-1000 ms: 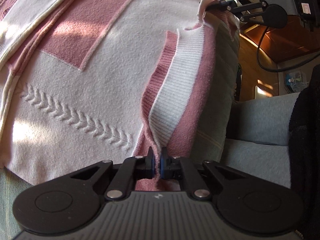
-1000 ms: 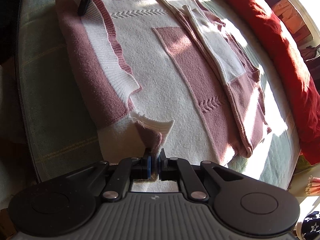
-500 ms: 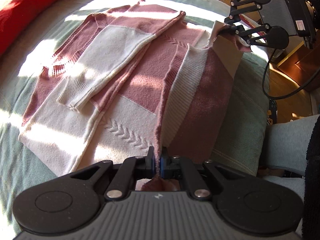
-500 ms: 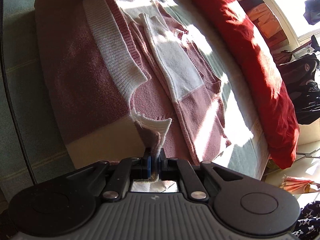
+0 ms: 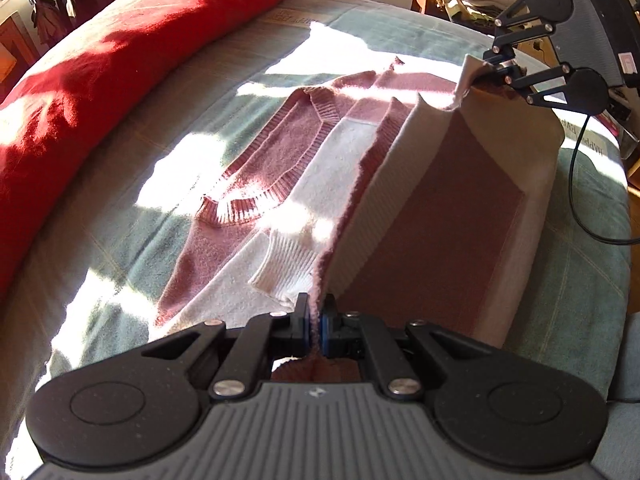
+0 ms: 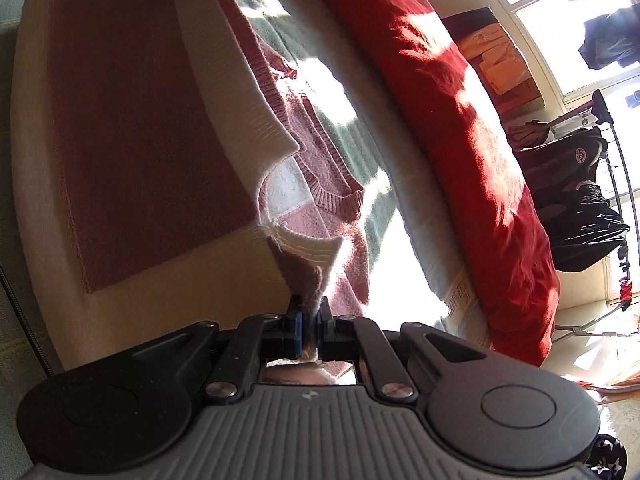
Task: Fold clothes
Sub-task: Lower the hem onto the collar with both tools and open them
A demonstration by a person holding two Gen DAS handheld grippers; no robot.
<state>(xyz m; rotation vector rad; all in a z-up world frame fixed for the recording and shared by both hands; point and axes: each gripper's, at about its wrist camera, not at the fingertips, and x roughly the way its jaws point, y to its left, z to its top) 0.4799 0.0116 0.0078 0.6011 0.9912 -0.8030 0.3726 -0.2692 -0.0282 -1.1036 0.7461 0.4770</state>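
Left wrist view shows your left tongs (image 5: 318,322) clamped shut on the hem edge of the pink-and-cream sweater (image 5: 444,216), with the knit pinched between the blue pads at 6 o'clock of the picture. Your right tongs (image 5: 490,66) sit far off at 1 o'clock, closed on the other hem corner, so the lifted hem runs as a taut ridge between the two grips, from 6 o'clock up to 1 o'clock. That ridge is the long axis you are carrying.

The rest of the sweater lies flat on the green bed (image 5: 132,216): the neckline rib and a folded cream sleeve lie at about 10 to 11 o'clock from your left tongs, on the side toward the red duvet (image 5: 100,68). The raised panel tents up and drapes away at 2 to 3 o'clock.

Right wrist view confirms it: your right tongs (image 6: 308,330) are closed on a bunched corner of the sweater (image 6: 132,152), and the neckline lies beyond at 1 o'clock.

Judging from this, the fold is about halfway over. The next move likely turns on keeping both grips level and the hem straight while you carry it toward the neckline; both hands look about equally near to it.
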